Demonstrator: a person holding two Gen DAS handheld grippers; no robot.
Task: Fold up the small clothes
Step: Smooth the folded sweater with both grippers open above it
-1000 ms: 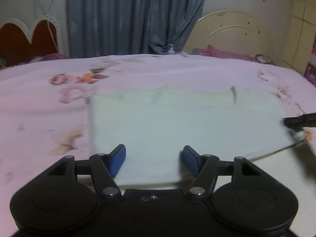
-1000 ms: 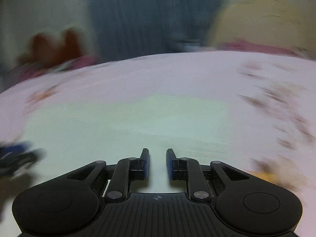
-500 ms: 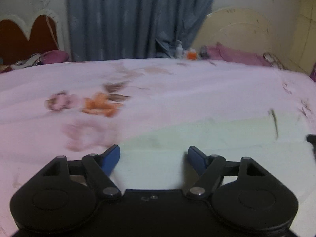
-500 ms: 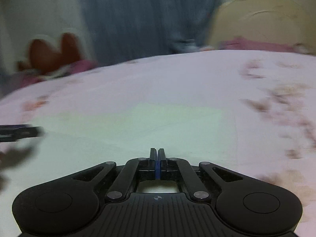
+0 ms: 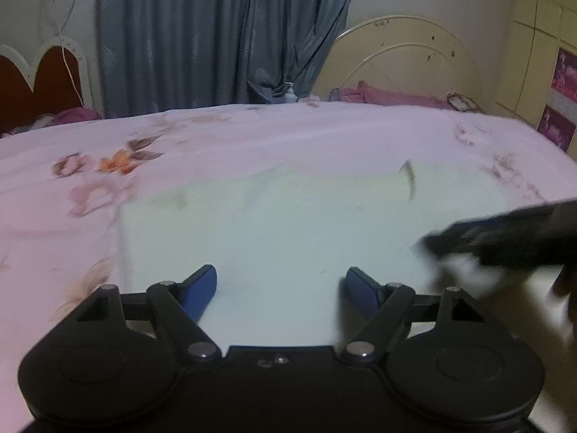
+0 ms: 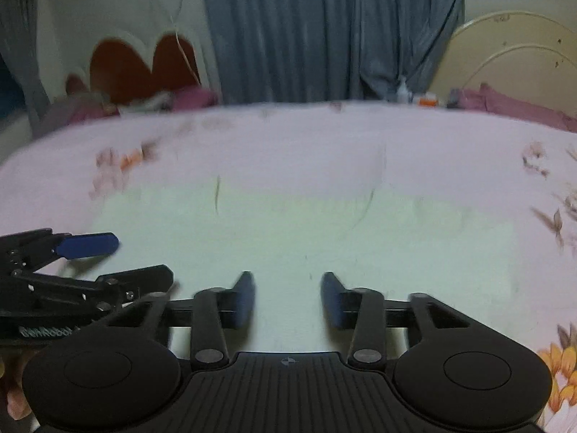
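A pale green folded cloth [image 5: 288,231] lies flat on the pink floral bedsheet [image 5: 252,137]. My left gripper [image 5: 281,288] hovers over the cloth's near edge, open, with nothing pinched between its blue pads [image 5: 202,288]. In the right wrist view the same cloth [image 6: 288,231] spreads out ahead. My right gripper [image 6: 288,299] is over the cloth's near part, its jaws opening, and only flat cloth shows below the gap. The left gripper [image 6: 79,270] shows at the left of that view. The right gripper [image 5: 505,238] appears blurred at the right of the left wrist view.
Blue curtains [image 5: 216,36] hang behind the bed. A cream headboard [image 5: 407,57] with pink pillows [image 5: 389,95] stands at the back right, and a red heart-shaped headboard [image 5: 39,79] at the back left. The bedsheet [image 6: 450,151] stretches well beyond the cloth.
The right gripper closed fully, then opened again, and shifted nearer the left gripper. The left wrist view swung off to the left and came back over the cloth.
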